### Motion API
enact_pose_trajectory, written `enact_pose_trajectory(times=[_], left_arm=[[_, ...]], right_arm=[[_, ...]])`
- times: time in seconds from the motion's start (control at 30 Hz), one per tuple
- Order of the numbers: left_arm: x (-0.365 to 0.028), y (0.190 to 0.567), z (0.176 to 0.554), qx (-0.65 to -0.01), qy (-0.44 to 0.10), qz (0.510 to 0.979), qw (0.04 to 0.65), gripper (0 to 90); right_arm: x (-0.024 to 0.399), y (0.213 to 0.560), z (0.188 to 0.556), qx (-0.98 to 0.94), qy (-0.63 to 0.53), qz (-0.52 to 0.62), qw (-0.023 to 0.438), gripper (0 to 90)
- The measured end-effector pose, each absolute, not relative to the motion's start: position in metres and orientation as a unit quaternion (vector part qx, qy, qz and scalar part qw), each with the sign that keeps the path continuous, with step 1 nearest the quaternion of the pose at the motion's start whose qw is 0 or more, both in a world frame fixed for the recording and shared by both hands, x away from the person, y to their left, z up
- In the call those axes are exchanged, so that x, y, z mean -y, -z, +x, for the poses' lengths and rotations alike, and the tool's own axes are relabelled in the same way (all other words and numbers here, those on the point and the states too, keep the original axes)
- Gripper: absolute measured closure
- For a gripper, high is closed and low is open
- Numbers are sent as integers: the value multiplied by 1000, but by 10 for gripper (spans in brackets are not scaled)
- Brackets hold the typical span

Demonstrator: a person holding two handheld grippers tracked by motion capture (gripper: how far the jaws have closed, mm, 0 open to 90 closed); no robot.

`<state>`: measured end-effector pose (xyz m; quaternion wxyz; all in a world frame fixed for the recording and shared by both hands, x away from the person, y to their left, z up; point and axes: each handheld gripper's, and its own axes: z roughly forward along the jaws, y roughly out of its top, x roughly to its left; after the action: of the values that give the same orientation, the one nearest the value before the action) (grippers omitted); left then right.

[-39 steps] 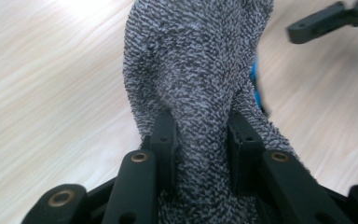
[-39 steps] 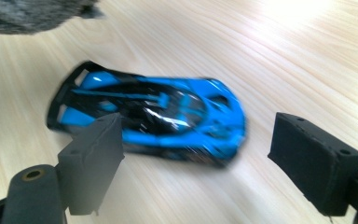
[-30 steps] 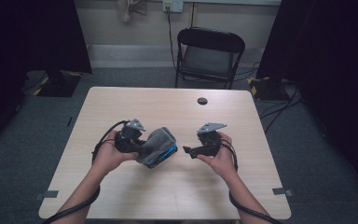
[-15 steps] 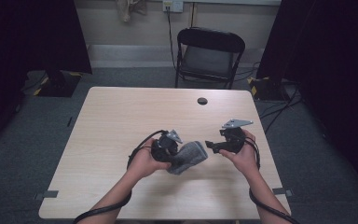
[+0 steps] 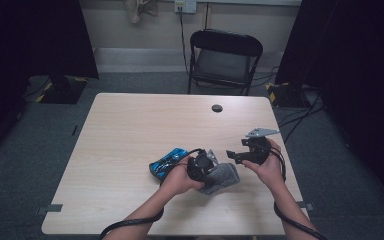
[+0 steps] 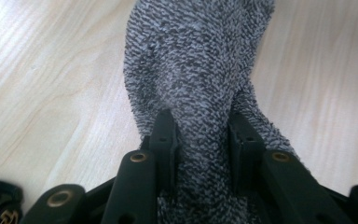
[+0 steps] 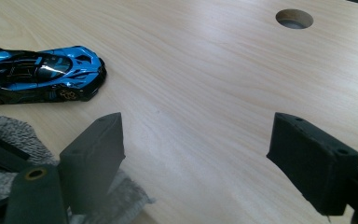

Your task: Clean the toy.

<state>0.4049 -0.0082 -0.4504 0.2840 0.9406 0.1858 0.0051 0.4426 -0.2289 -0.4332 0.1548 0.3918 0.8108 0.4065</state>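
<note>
Left gripper view shows the left gripper (image 6: 200, 140) clenched on a grey cloth (image 6: 196, 70), whose length runs straight ahead from the jaws over the table (image 6: 51, 70). High view puts the cloth (image 5: 222, 175) near the front edge, between the hands, just left of the right gripper (image 5: 237, 156), which hangs released and empty.

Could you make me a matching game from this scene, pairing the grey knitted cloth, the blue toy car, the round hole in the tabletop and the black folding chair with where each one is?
1 grey knitted cloth
2 blue toy car
3 round hole
4 black folding chair

A behind the table
B pinched in the left gripper
C far table edge
D on the table, beside the cloth

1-B, 2-D, 3-C, 4-A
</note>
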Motion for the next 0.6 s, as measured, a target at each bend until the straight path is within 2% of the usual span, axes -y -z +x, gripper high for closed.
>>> enact_pose_trajectory(times=[0.2, 0.3, 0.37, 0.47, 0.6], left_arm=[[15, 458, 402, -180, -5, 942, 284, 642], [14, 458, 400, -194, -8, 940, 279, 523], [9, 456, 398, -205, -20, 938, 280, 403], [0, 451, 395, -222, -26, 931, 290, 291], [-15, 449, 389, -229, -32, 928, 294, 256]], right_arm=[[226, 438, 442, -811, -408, 392, 148, 176], [224, 439, 441, -812, -408, 389, 146, 175], [223, 440, 441, -814, -407, 388, 145, 174], [221, 442, 441, -815, -408, 387, 141, 174], [217, 443, 440, -816, -409, 384, 139, 175]])
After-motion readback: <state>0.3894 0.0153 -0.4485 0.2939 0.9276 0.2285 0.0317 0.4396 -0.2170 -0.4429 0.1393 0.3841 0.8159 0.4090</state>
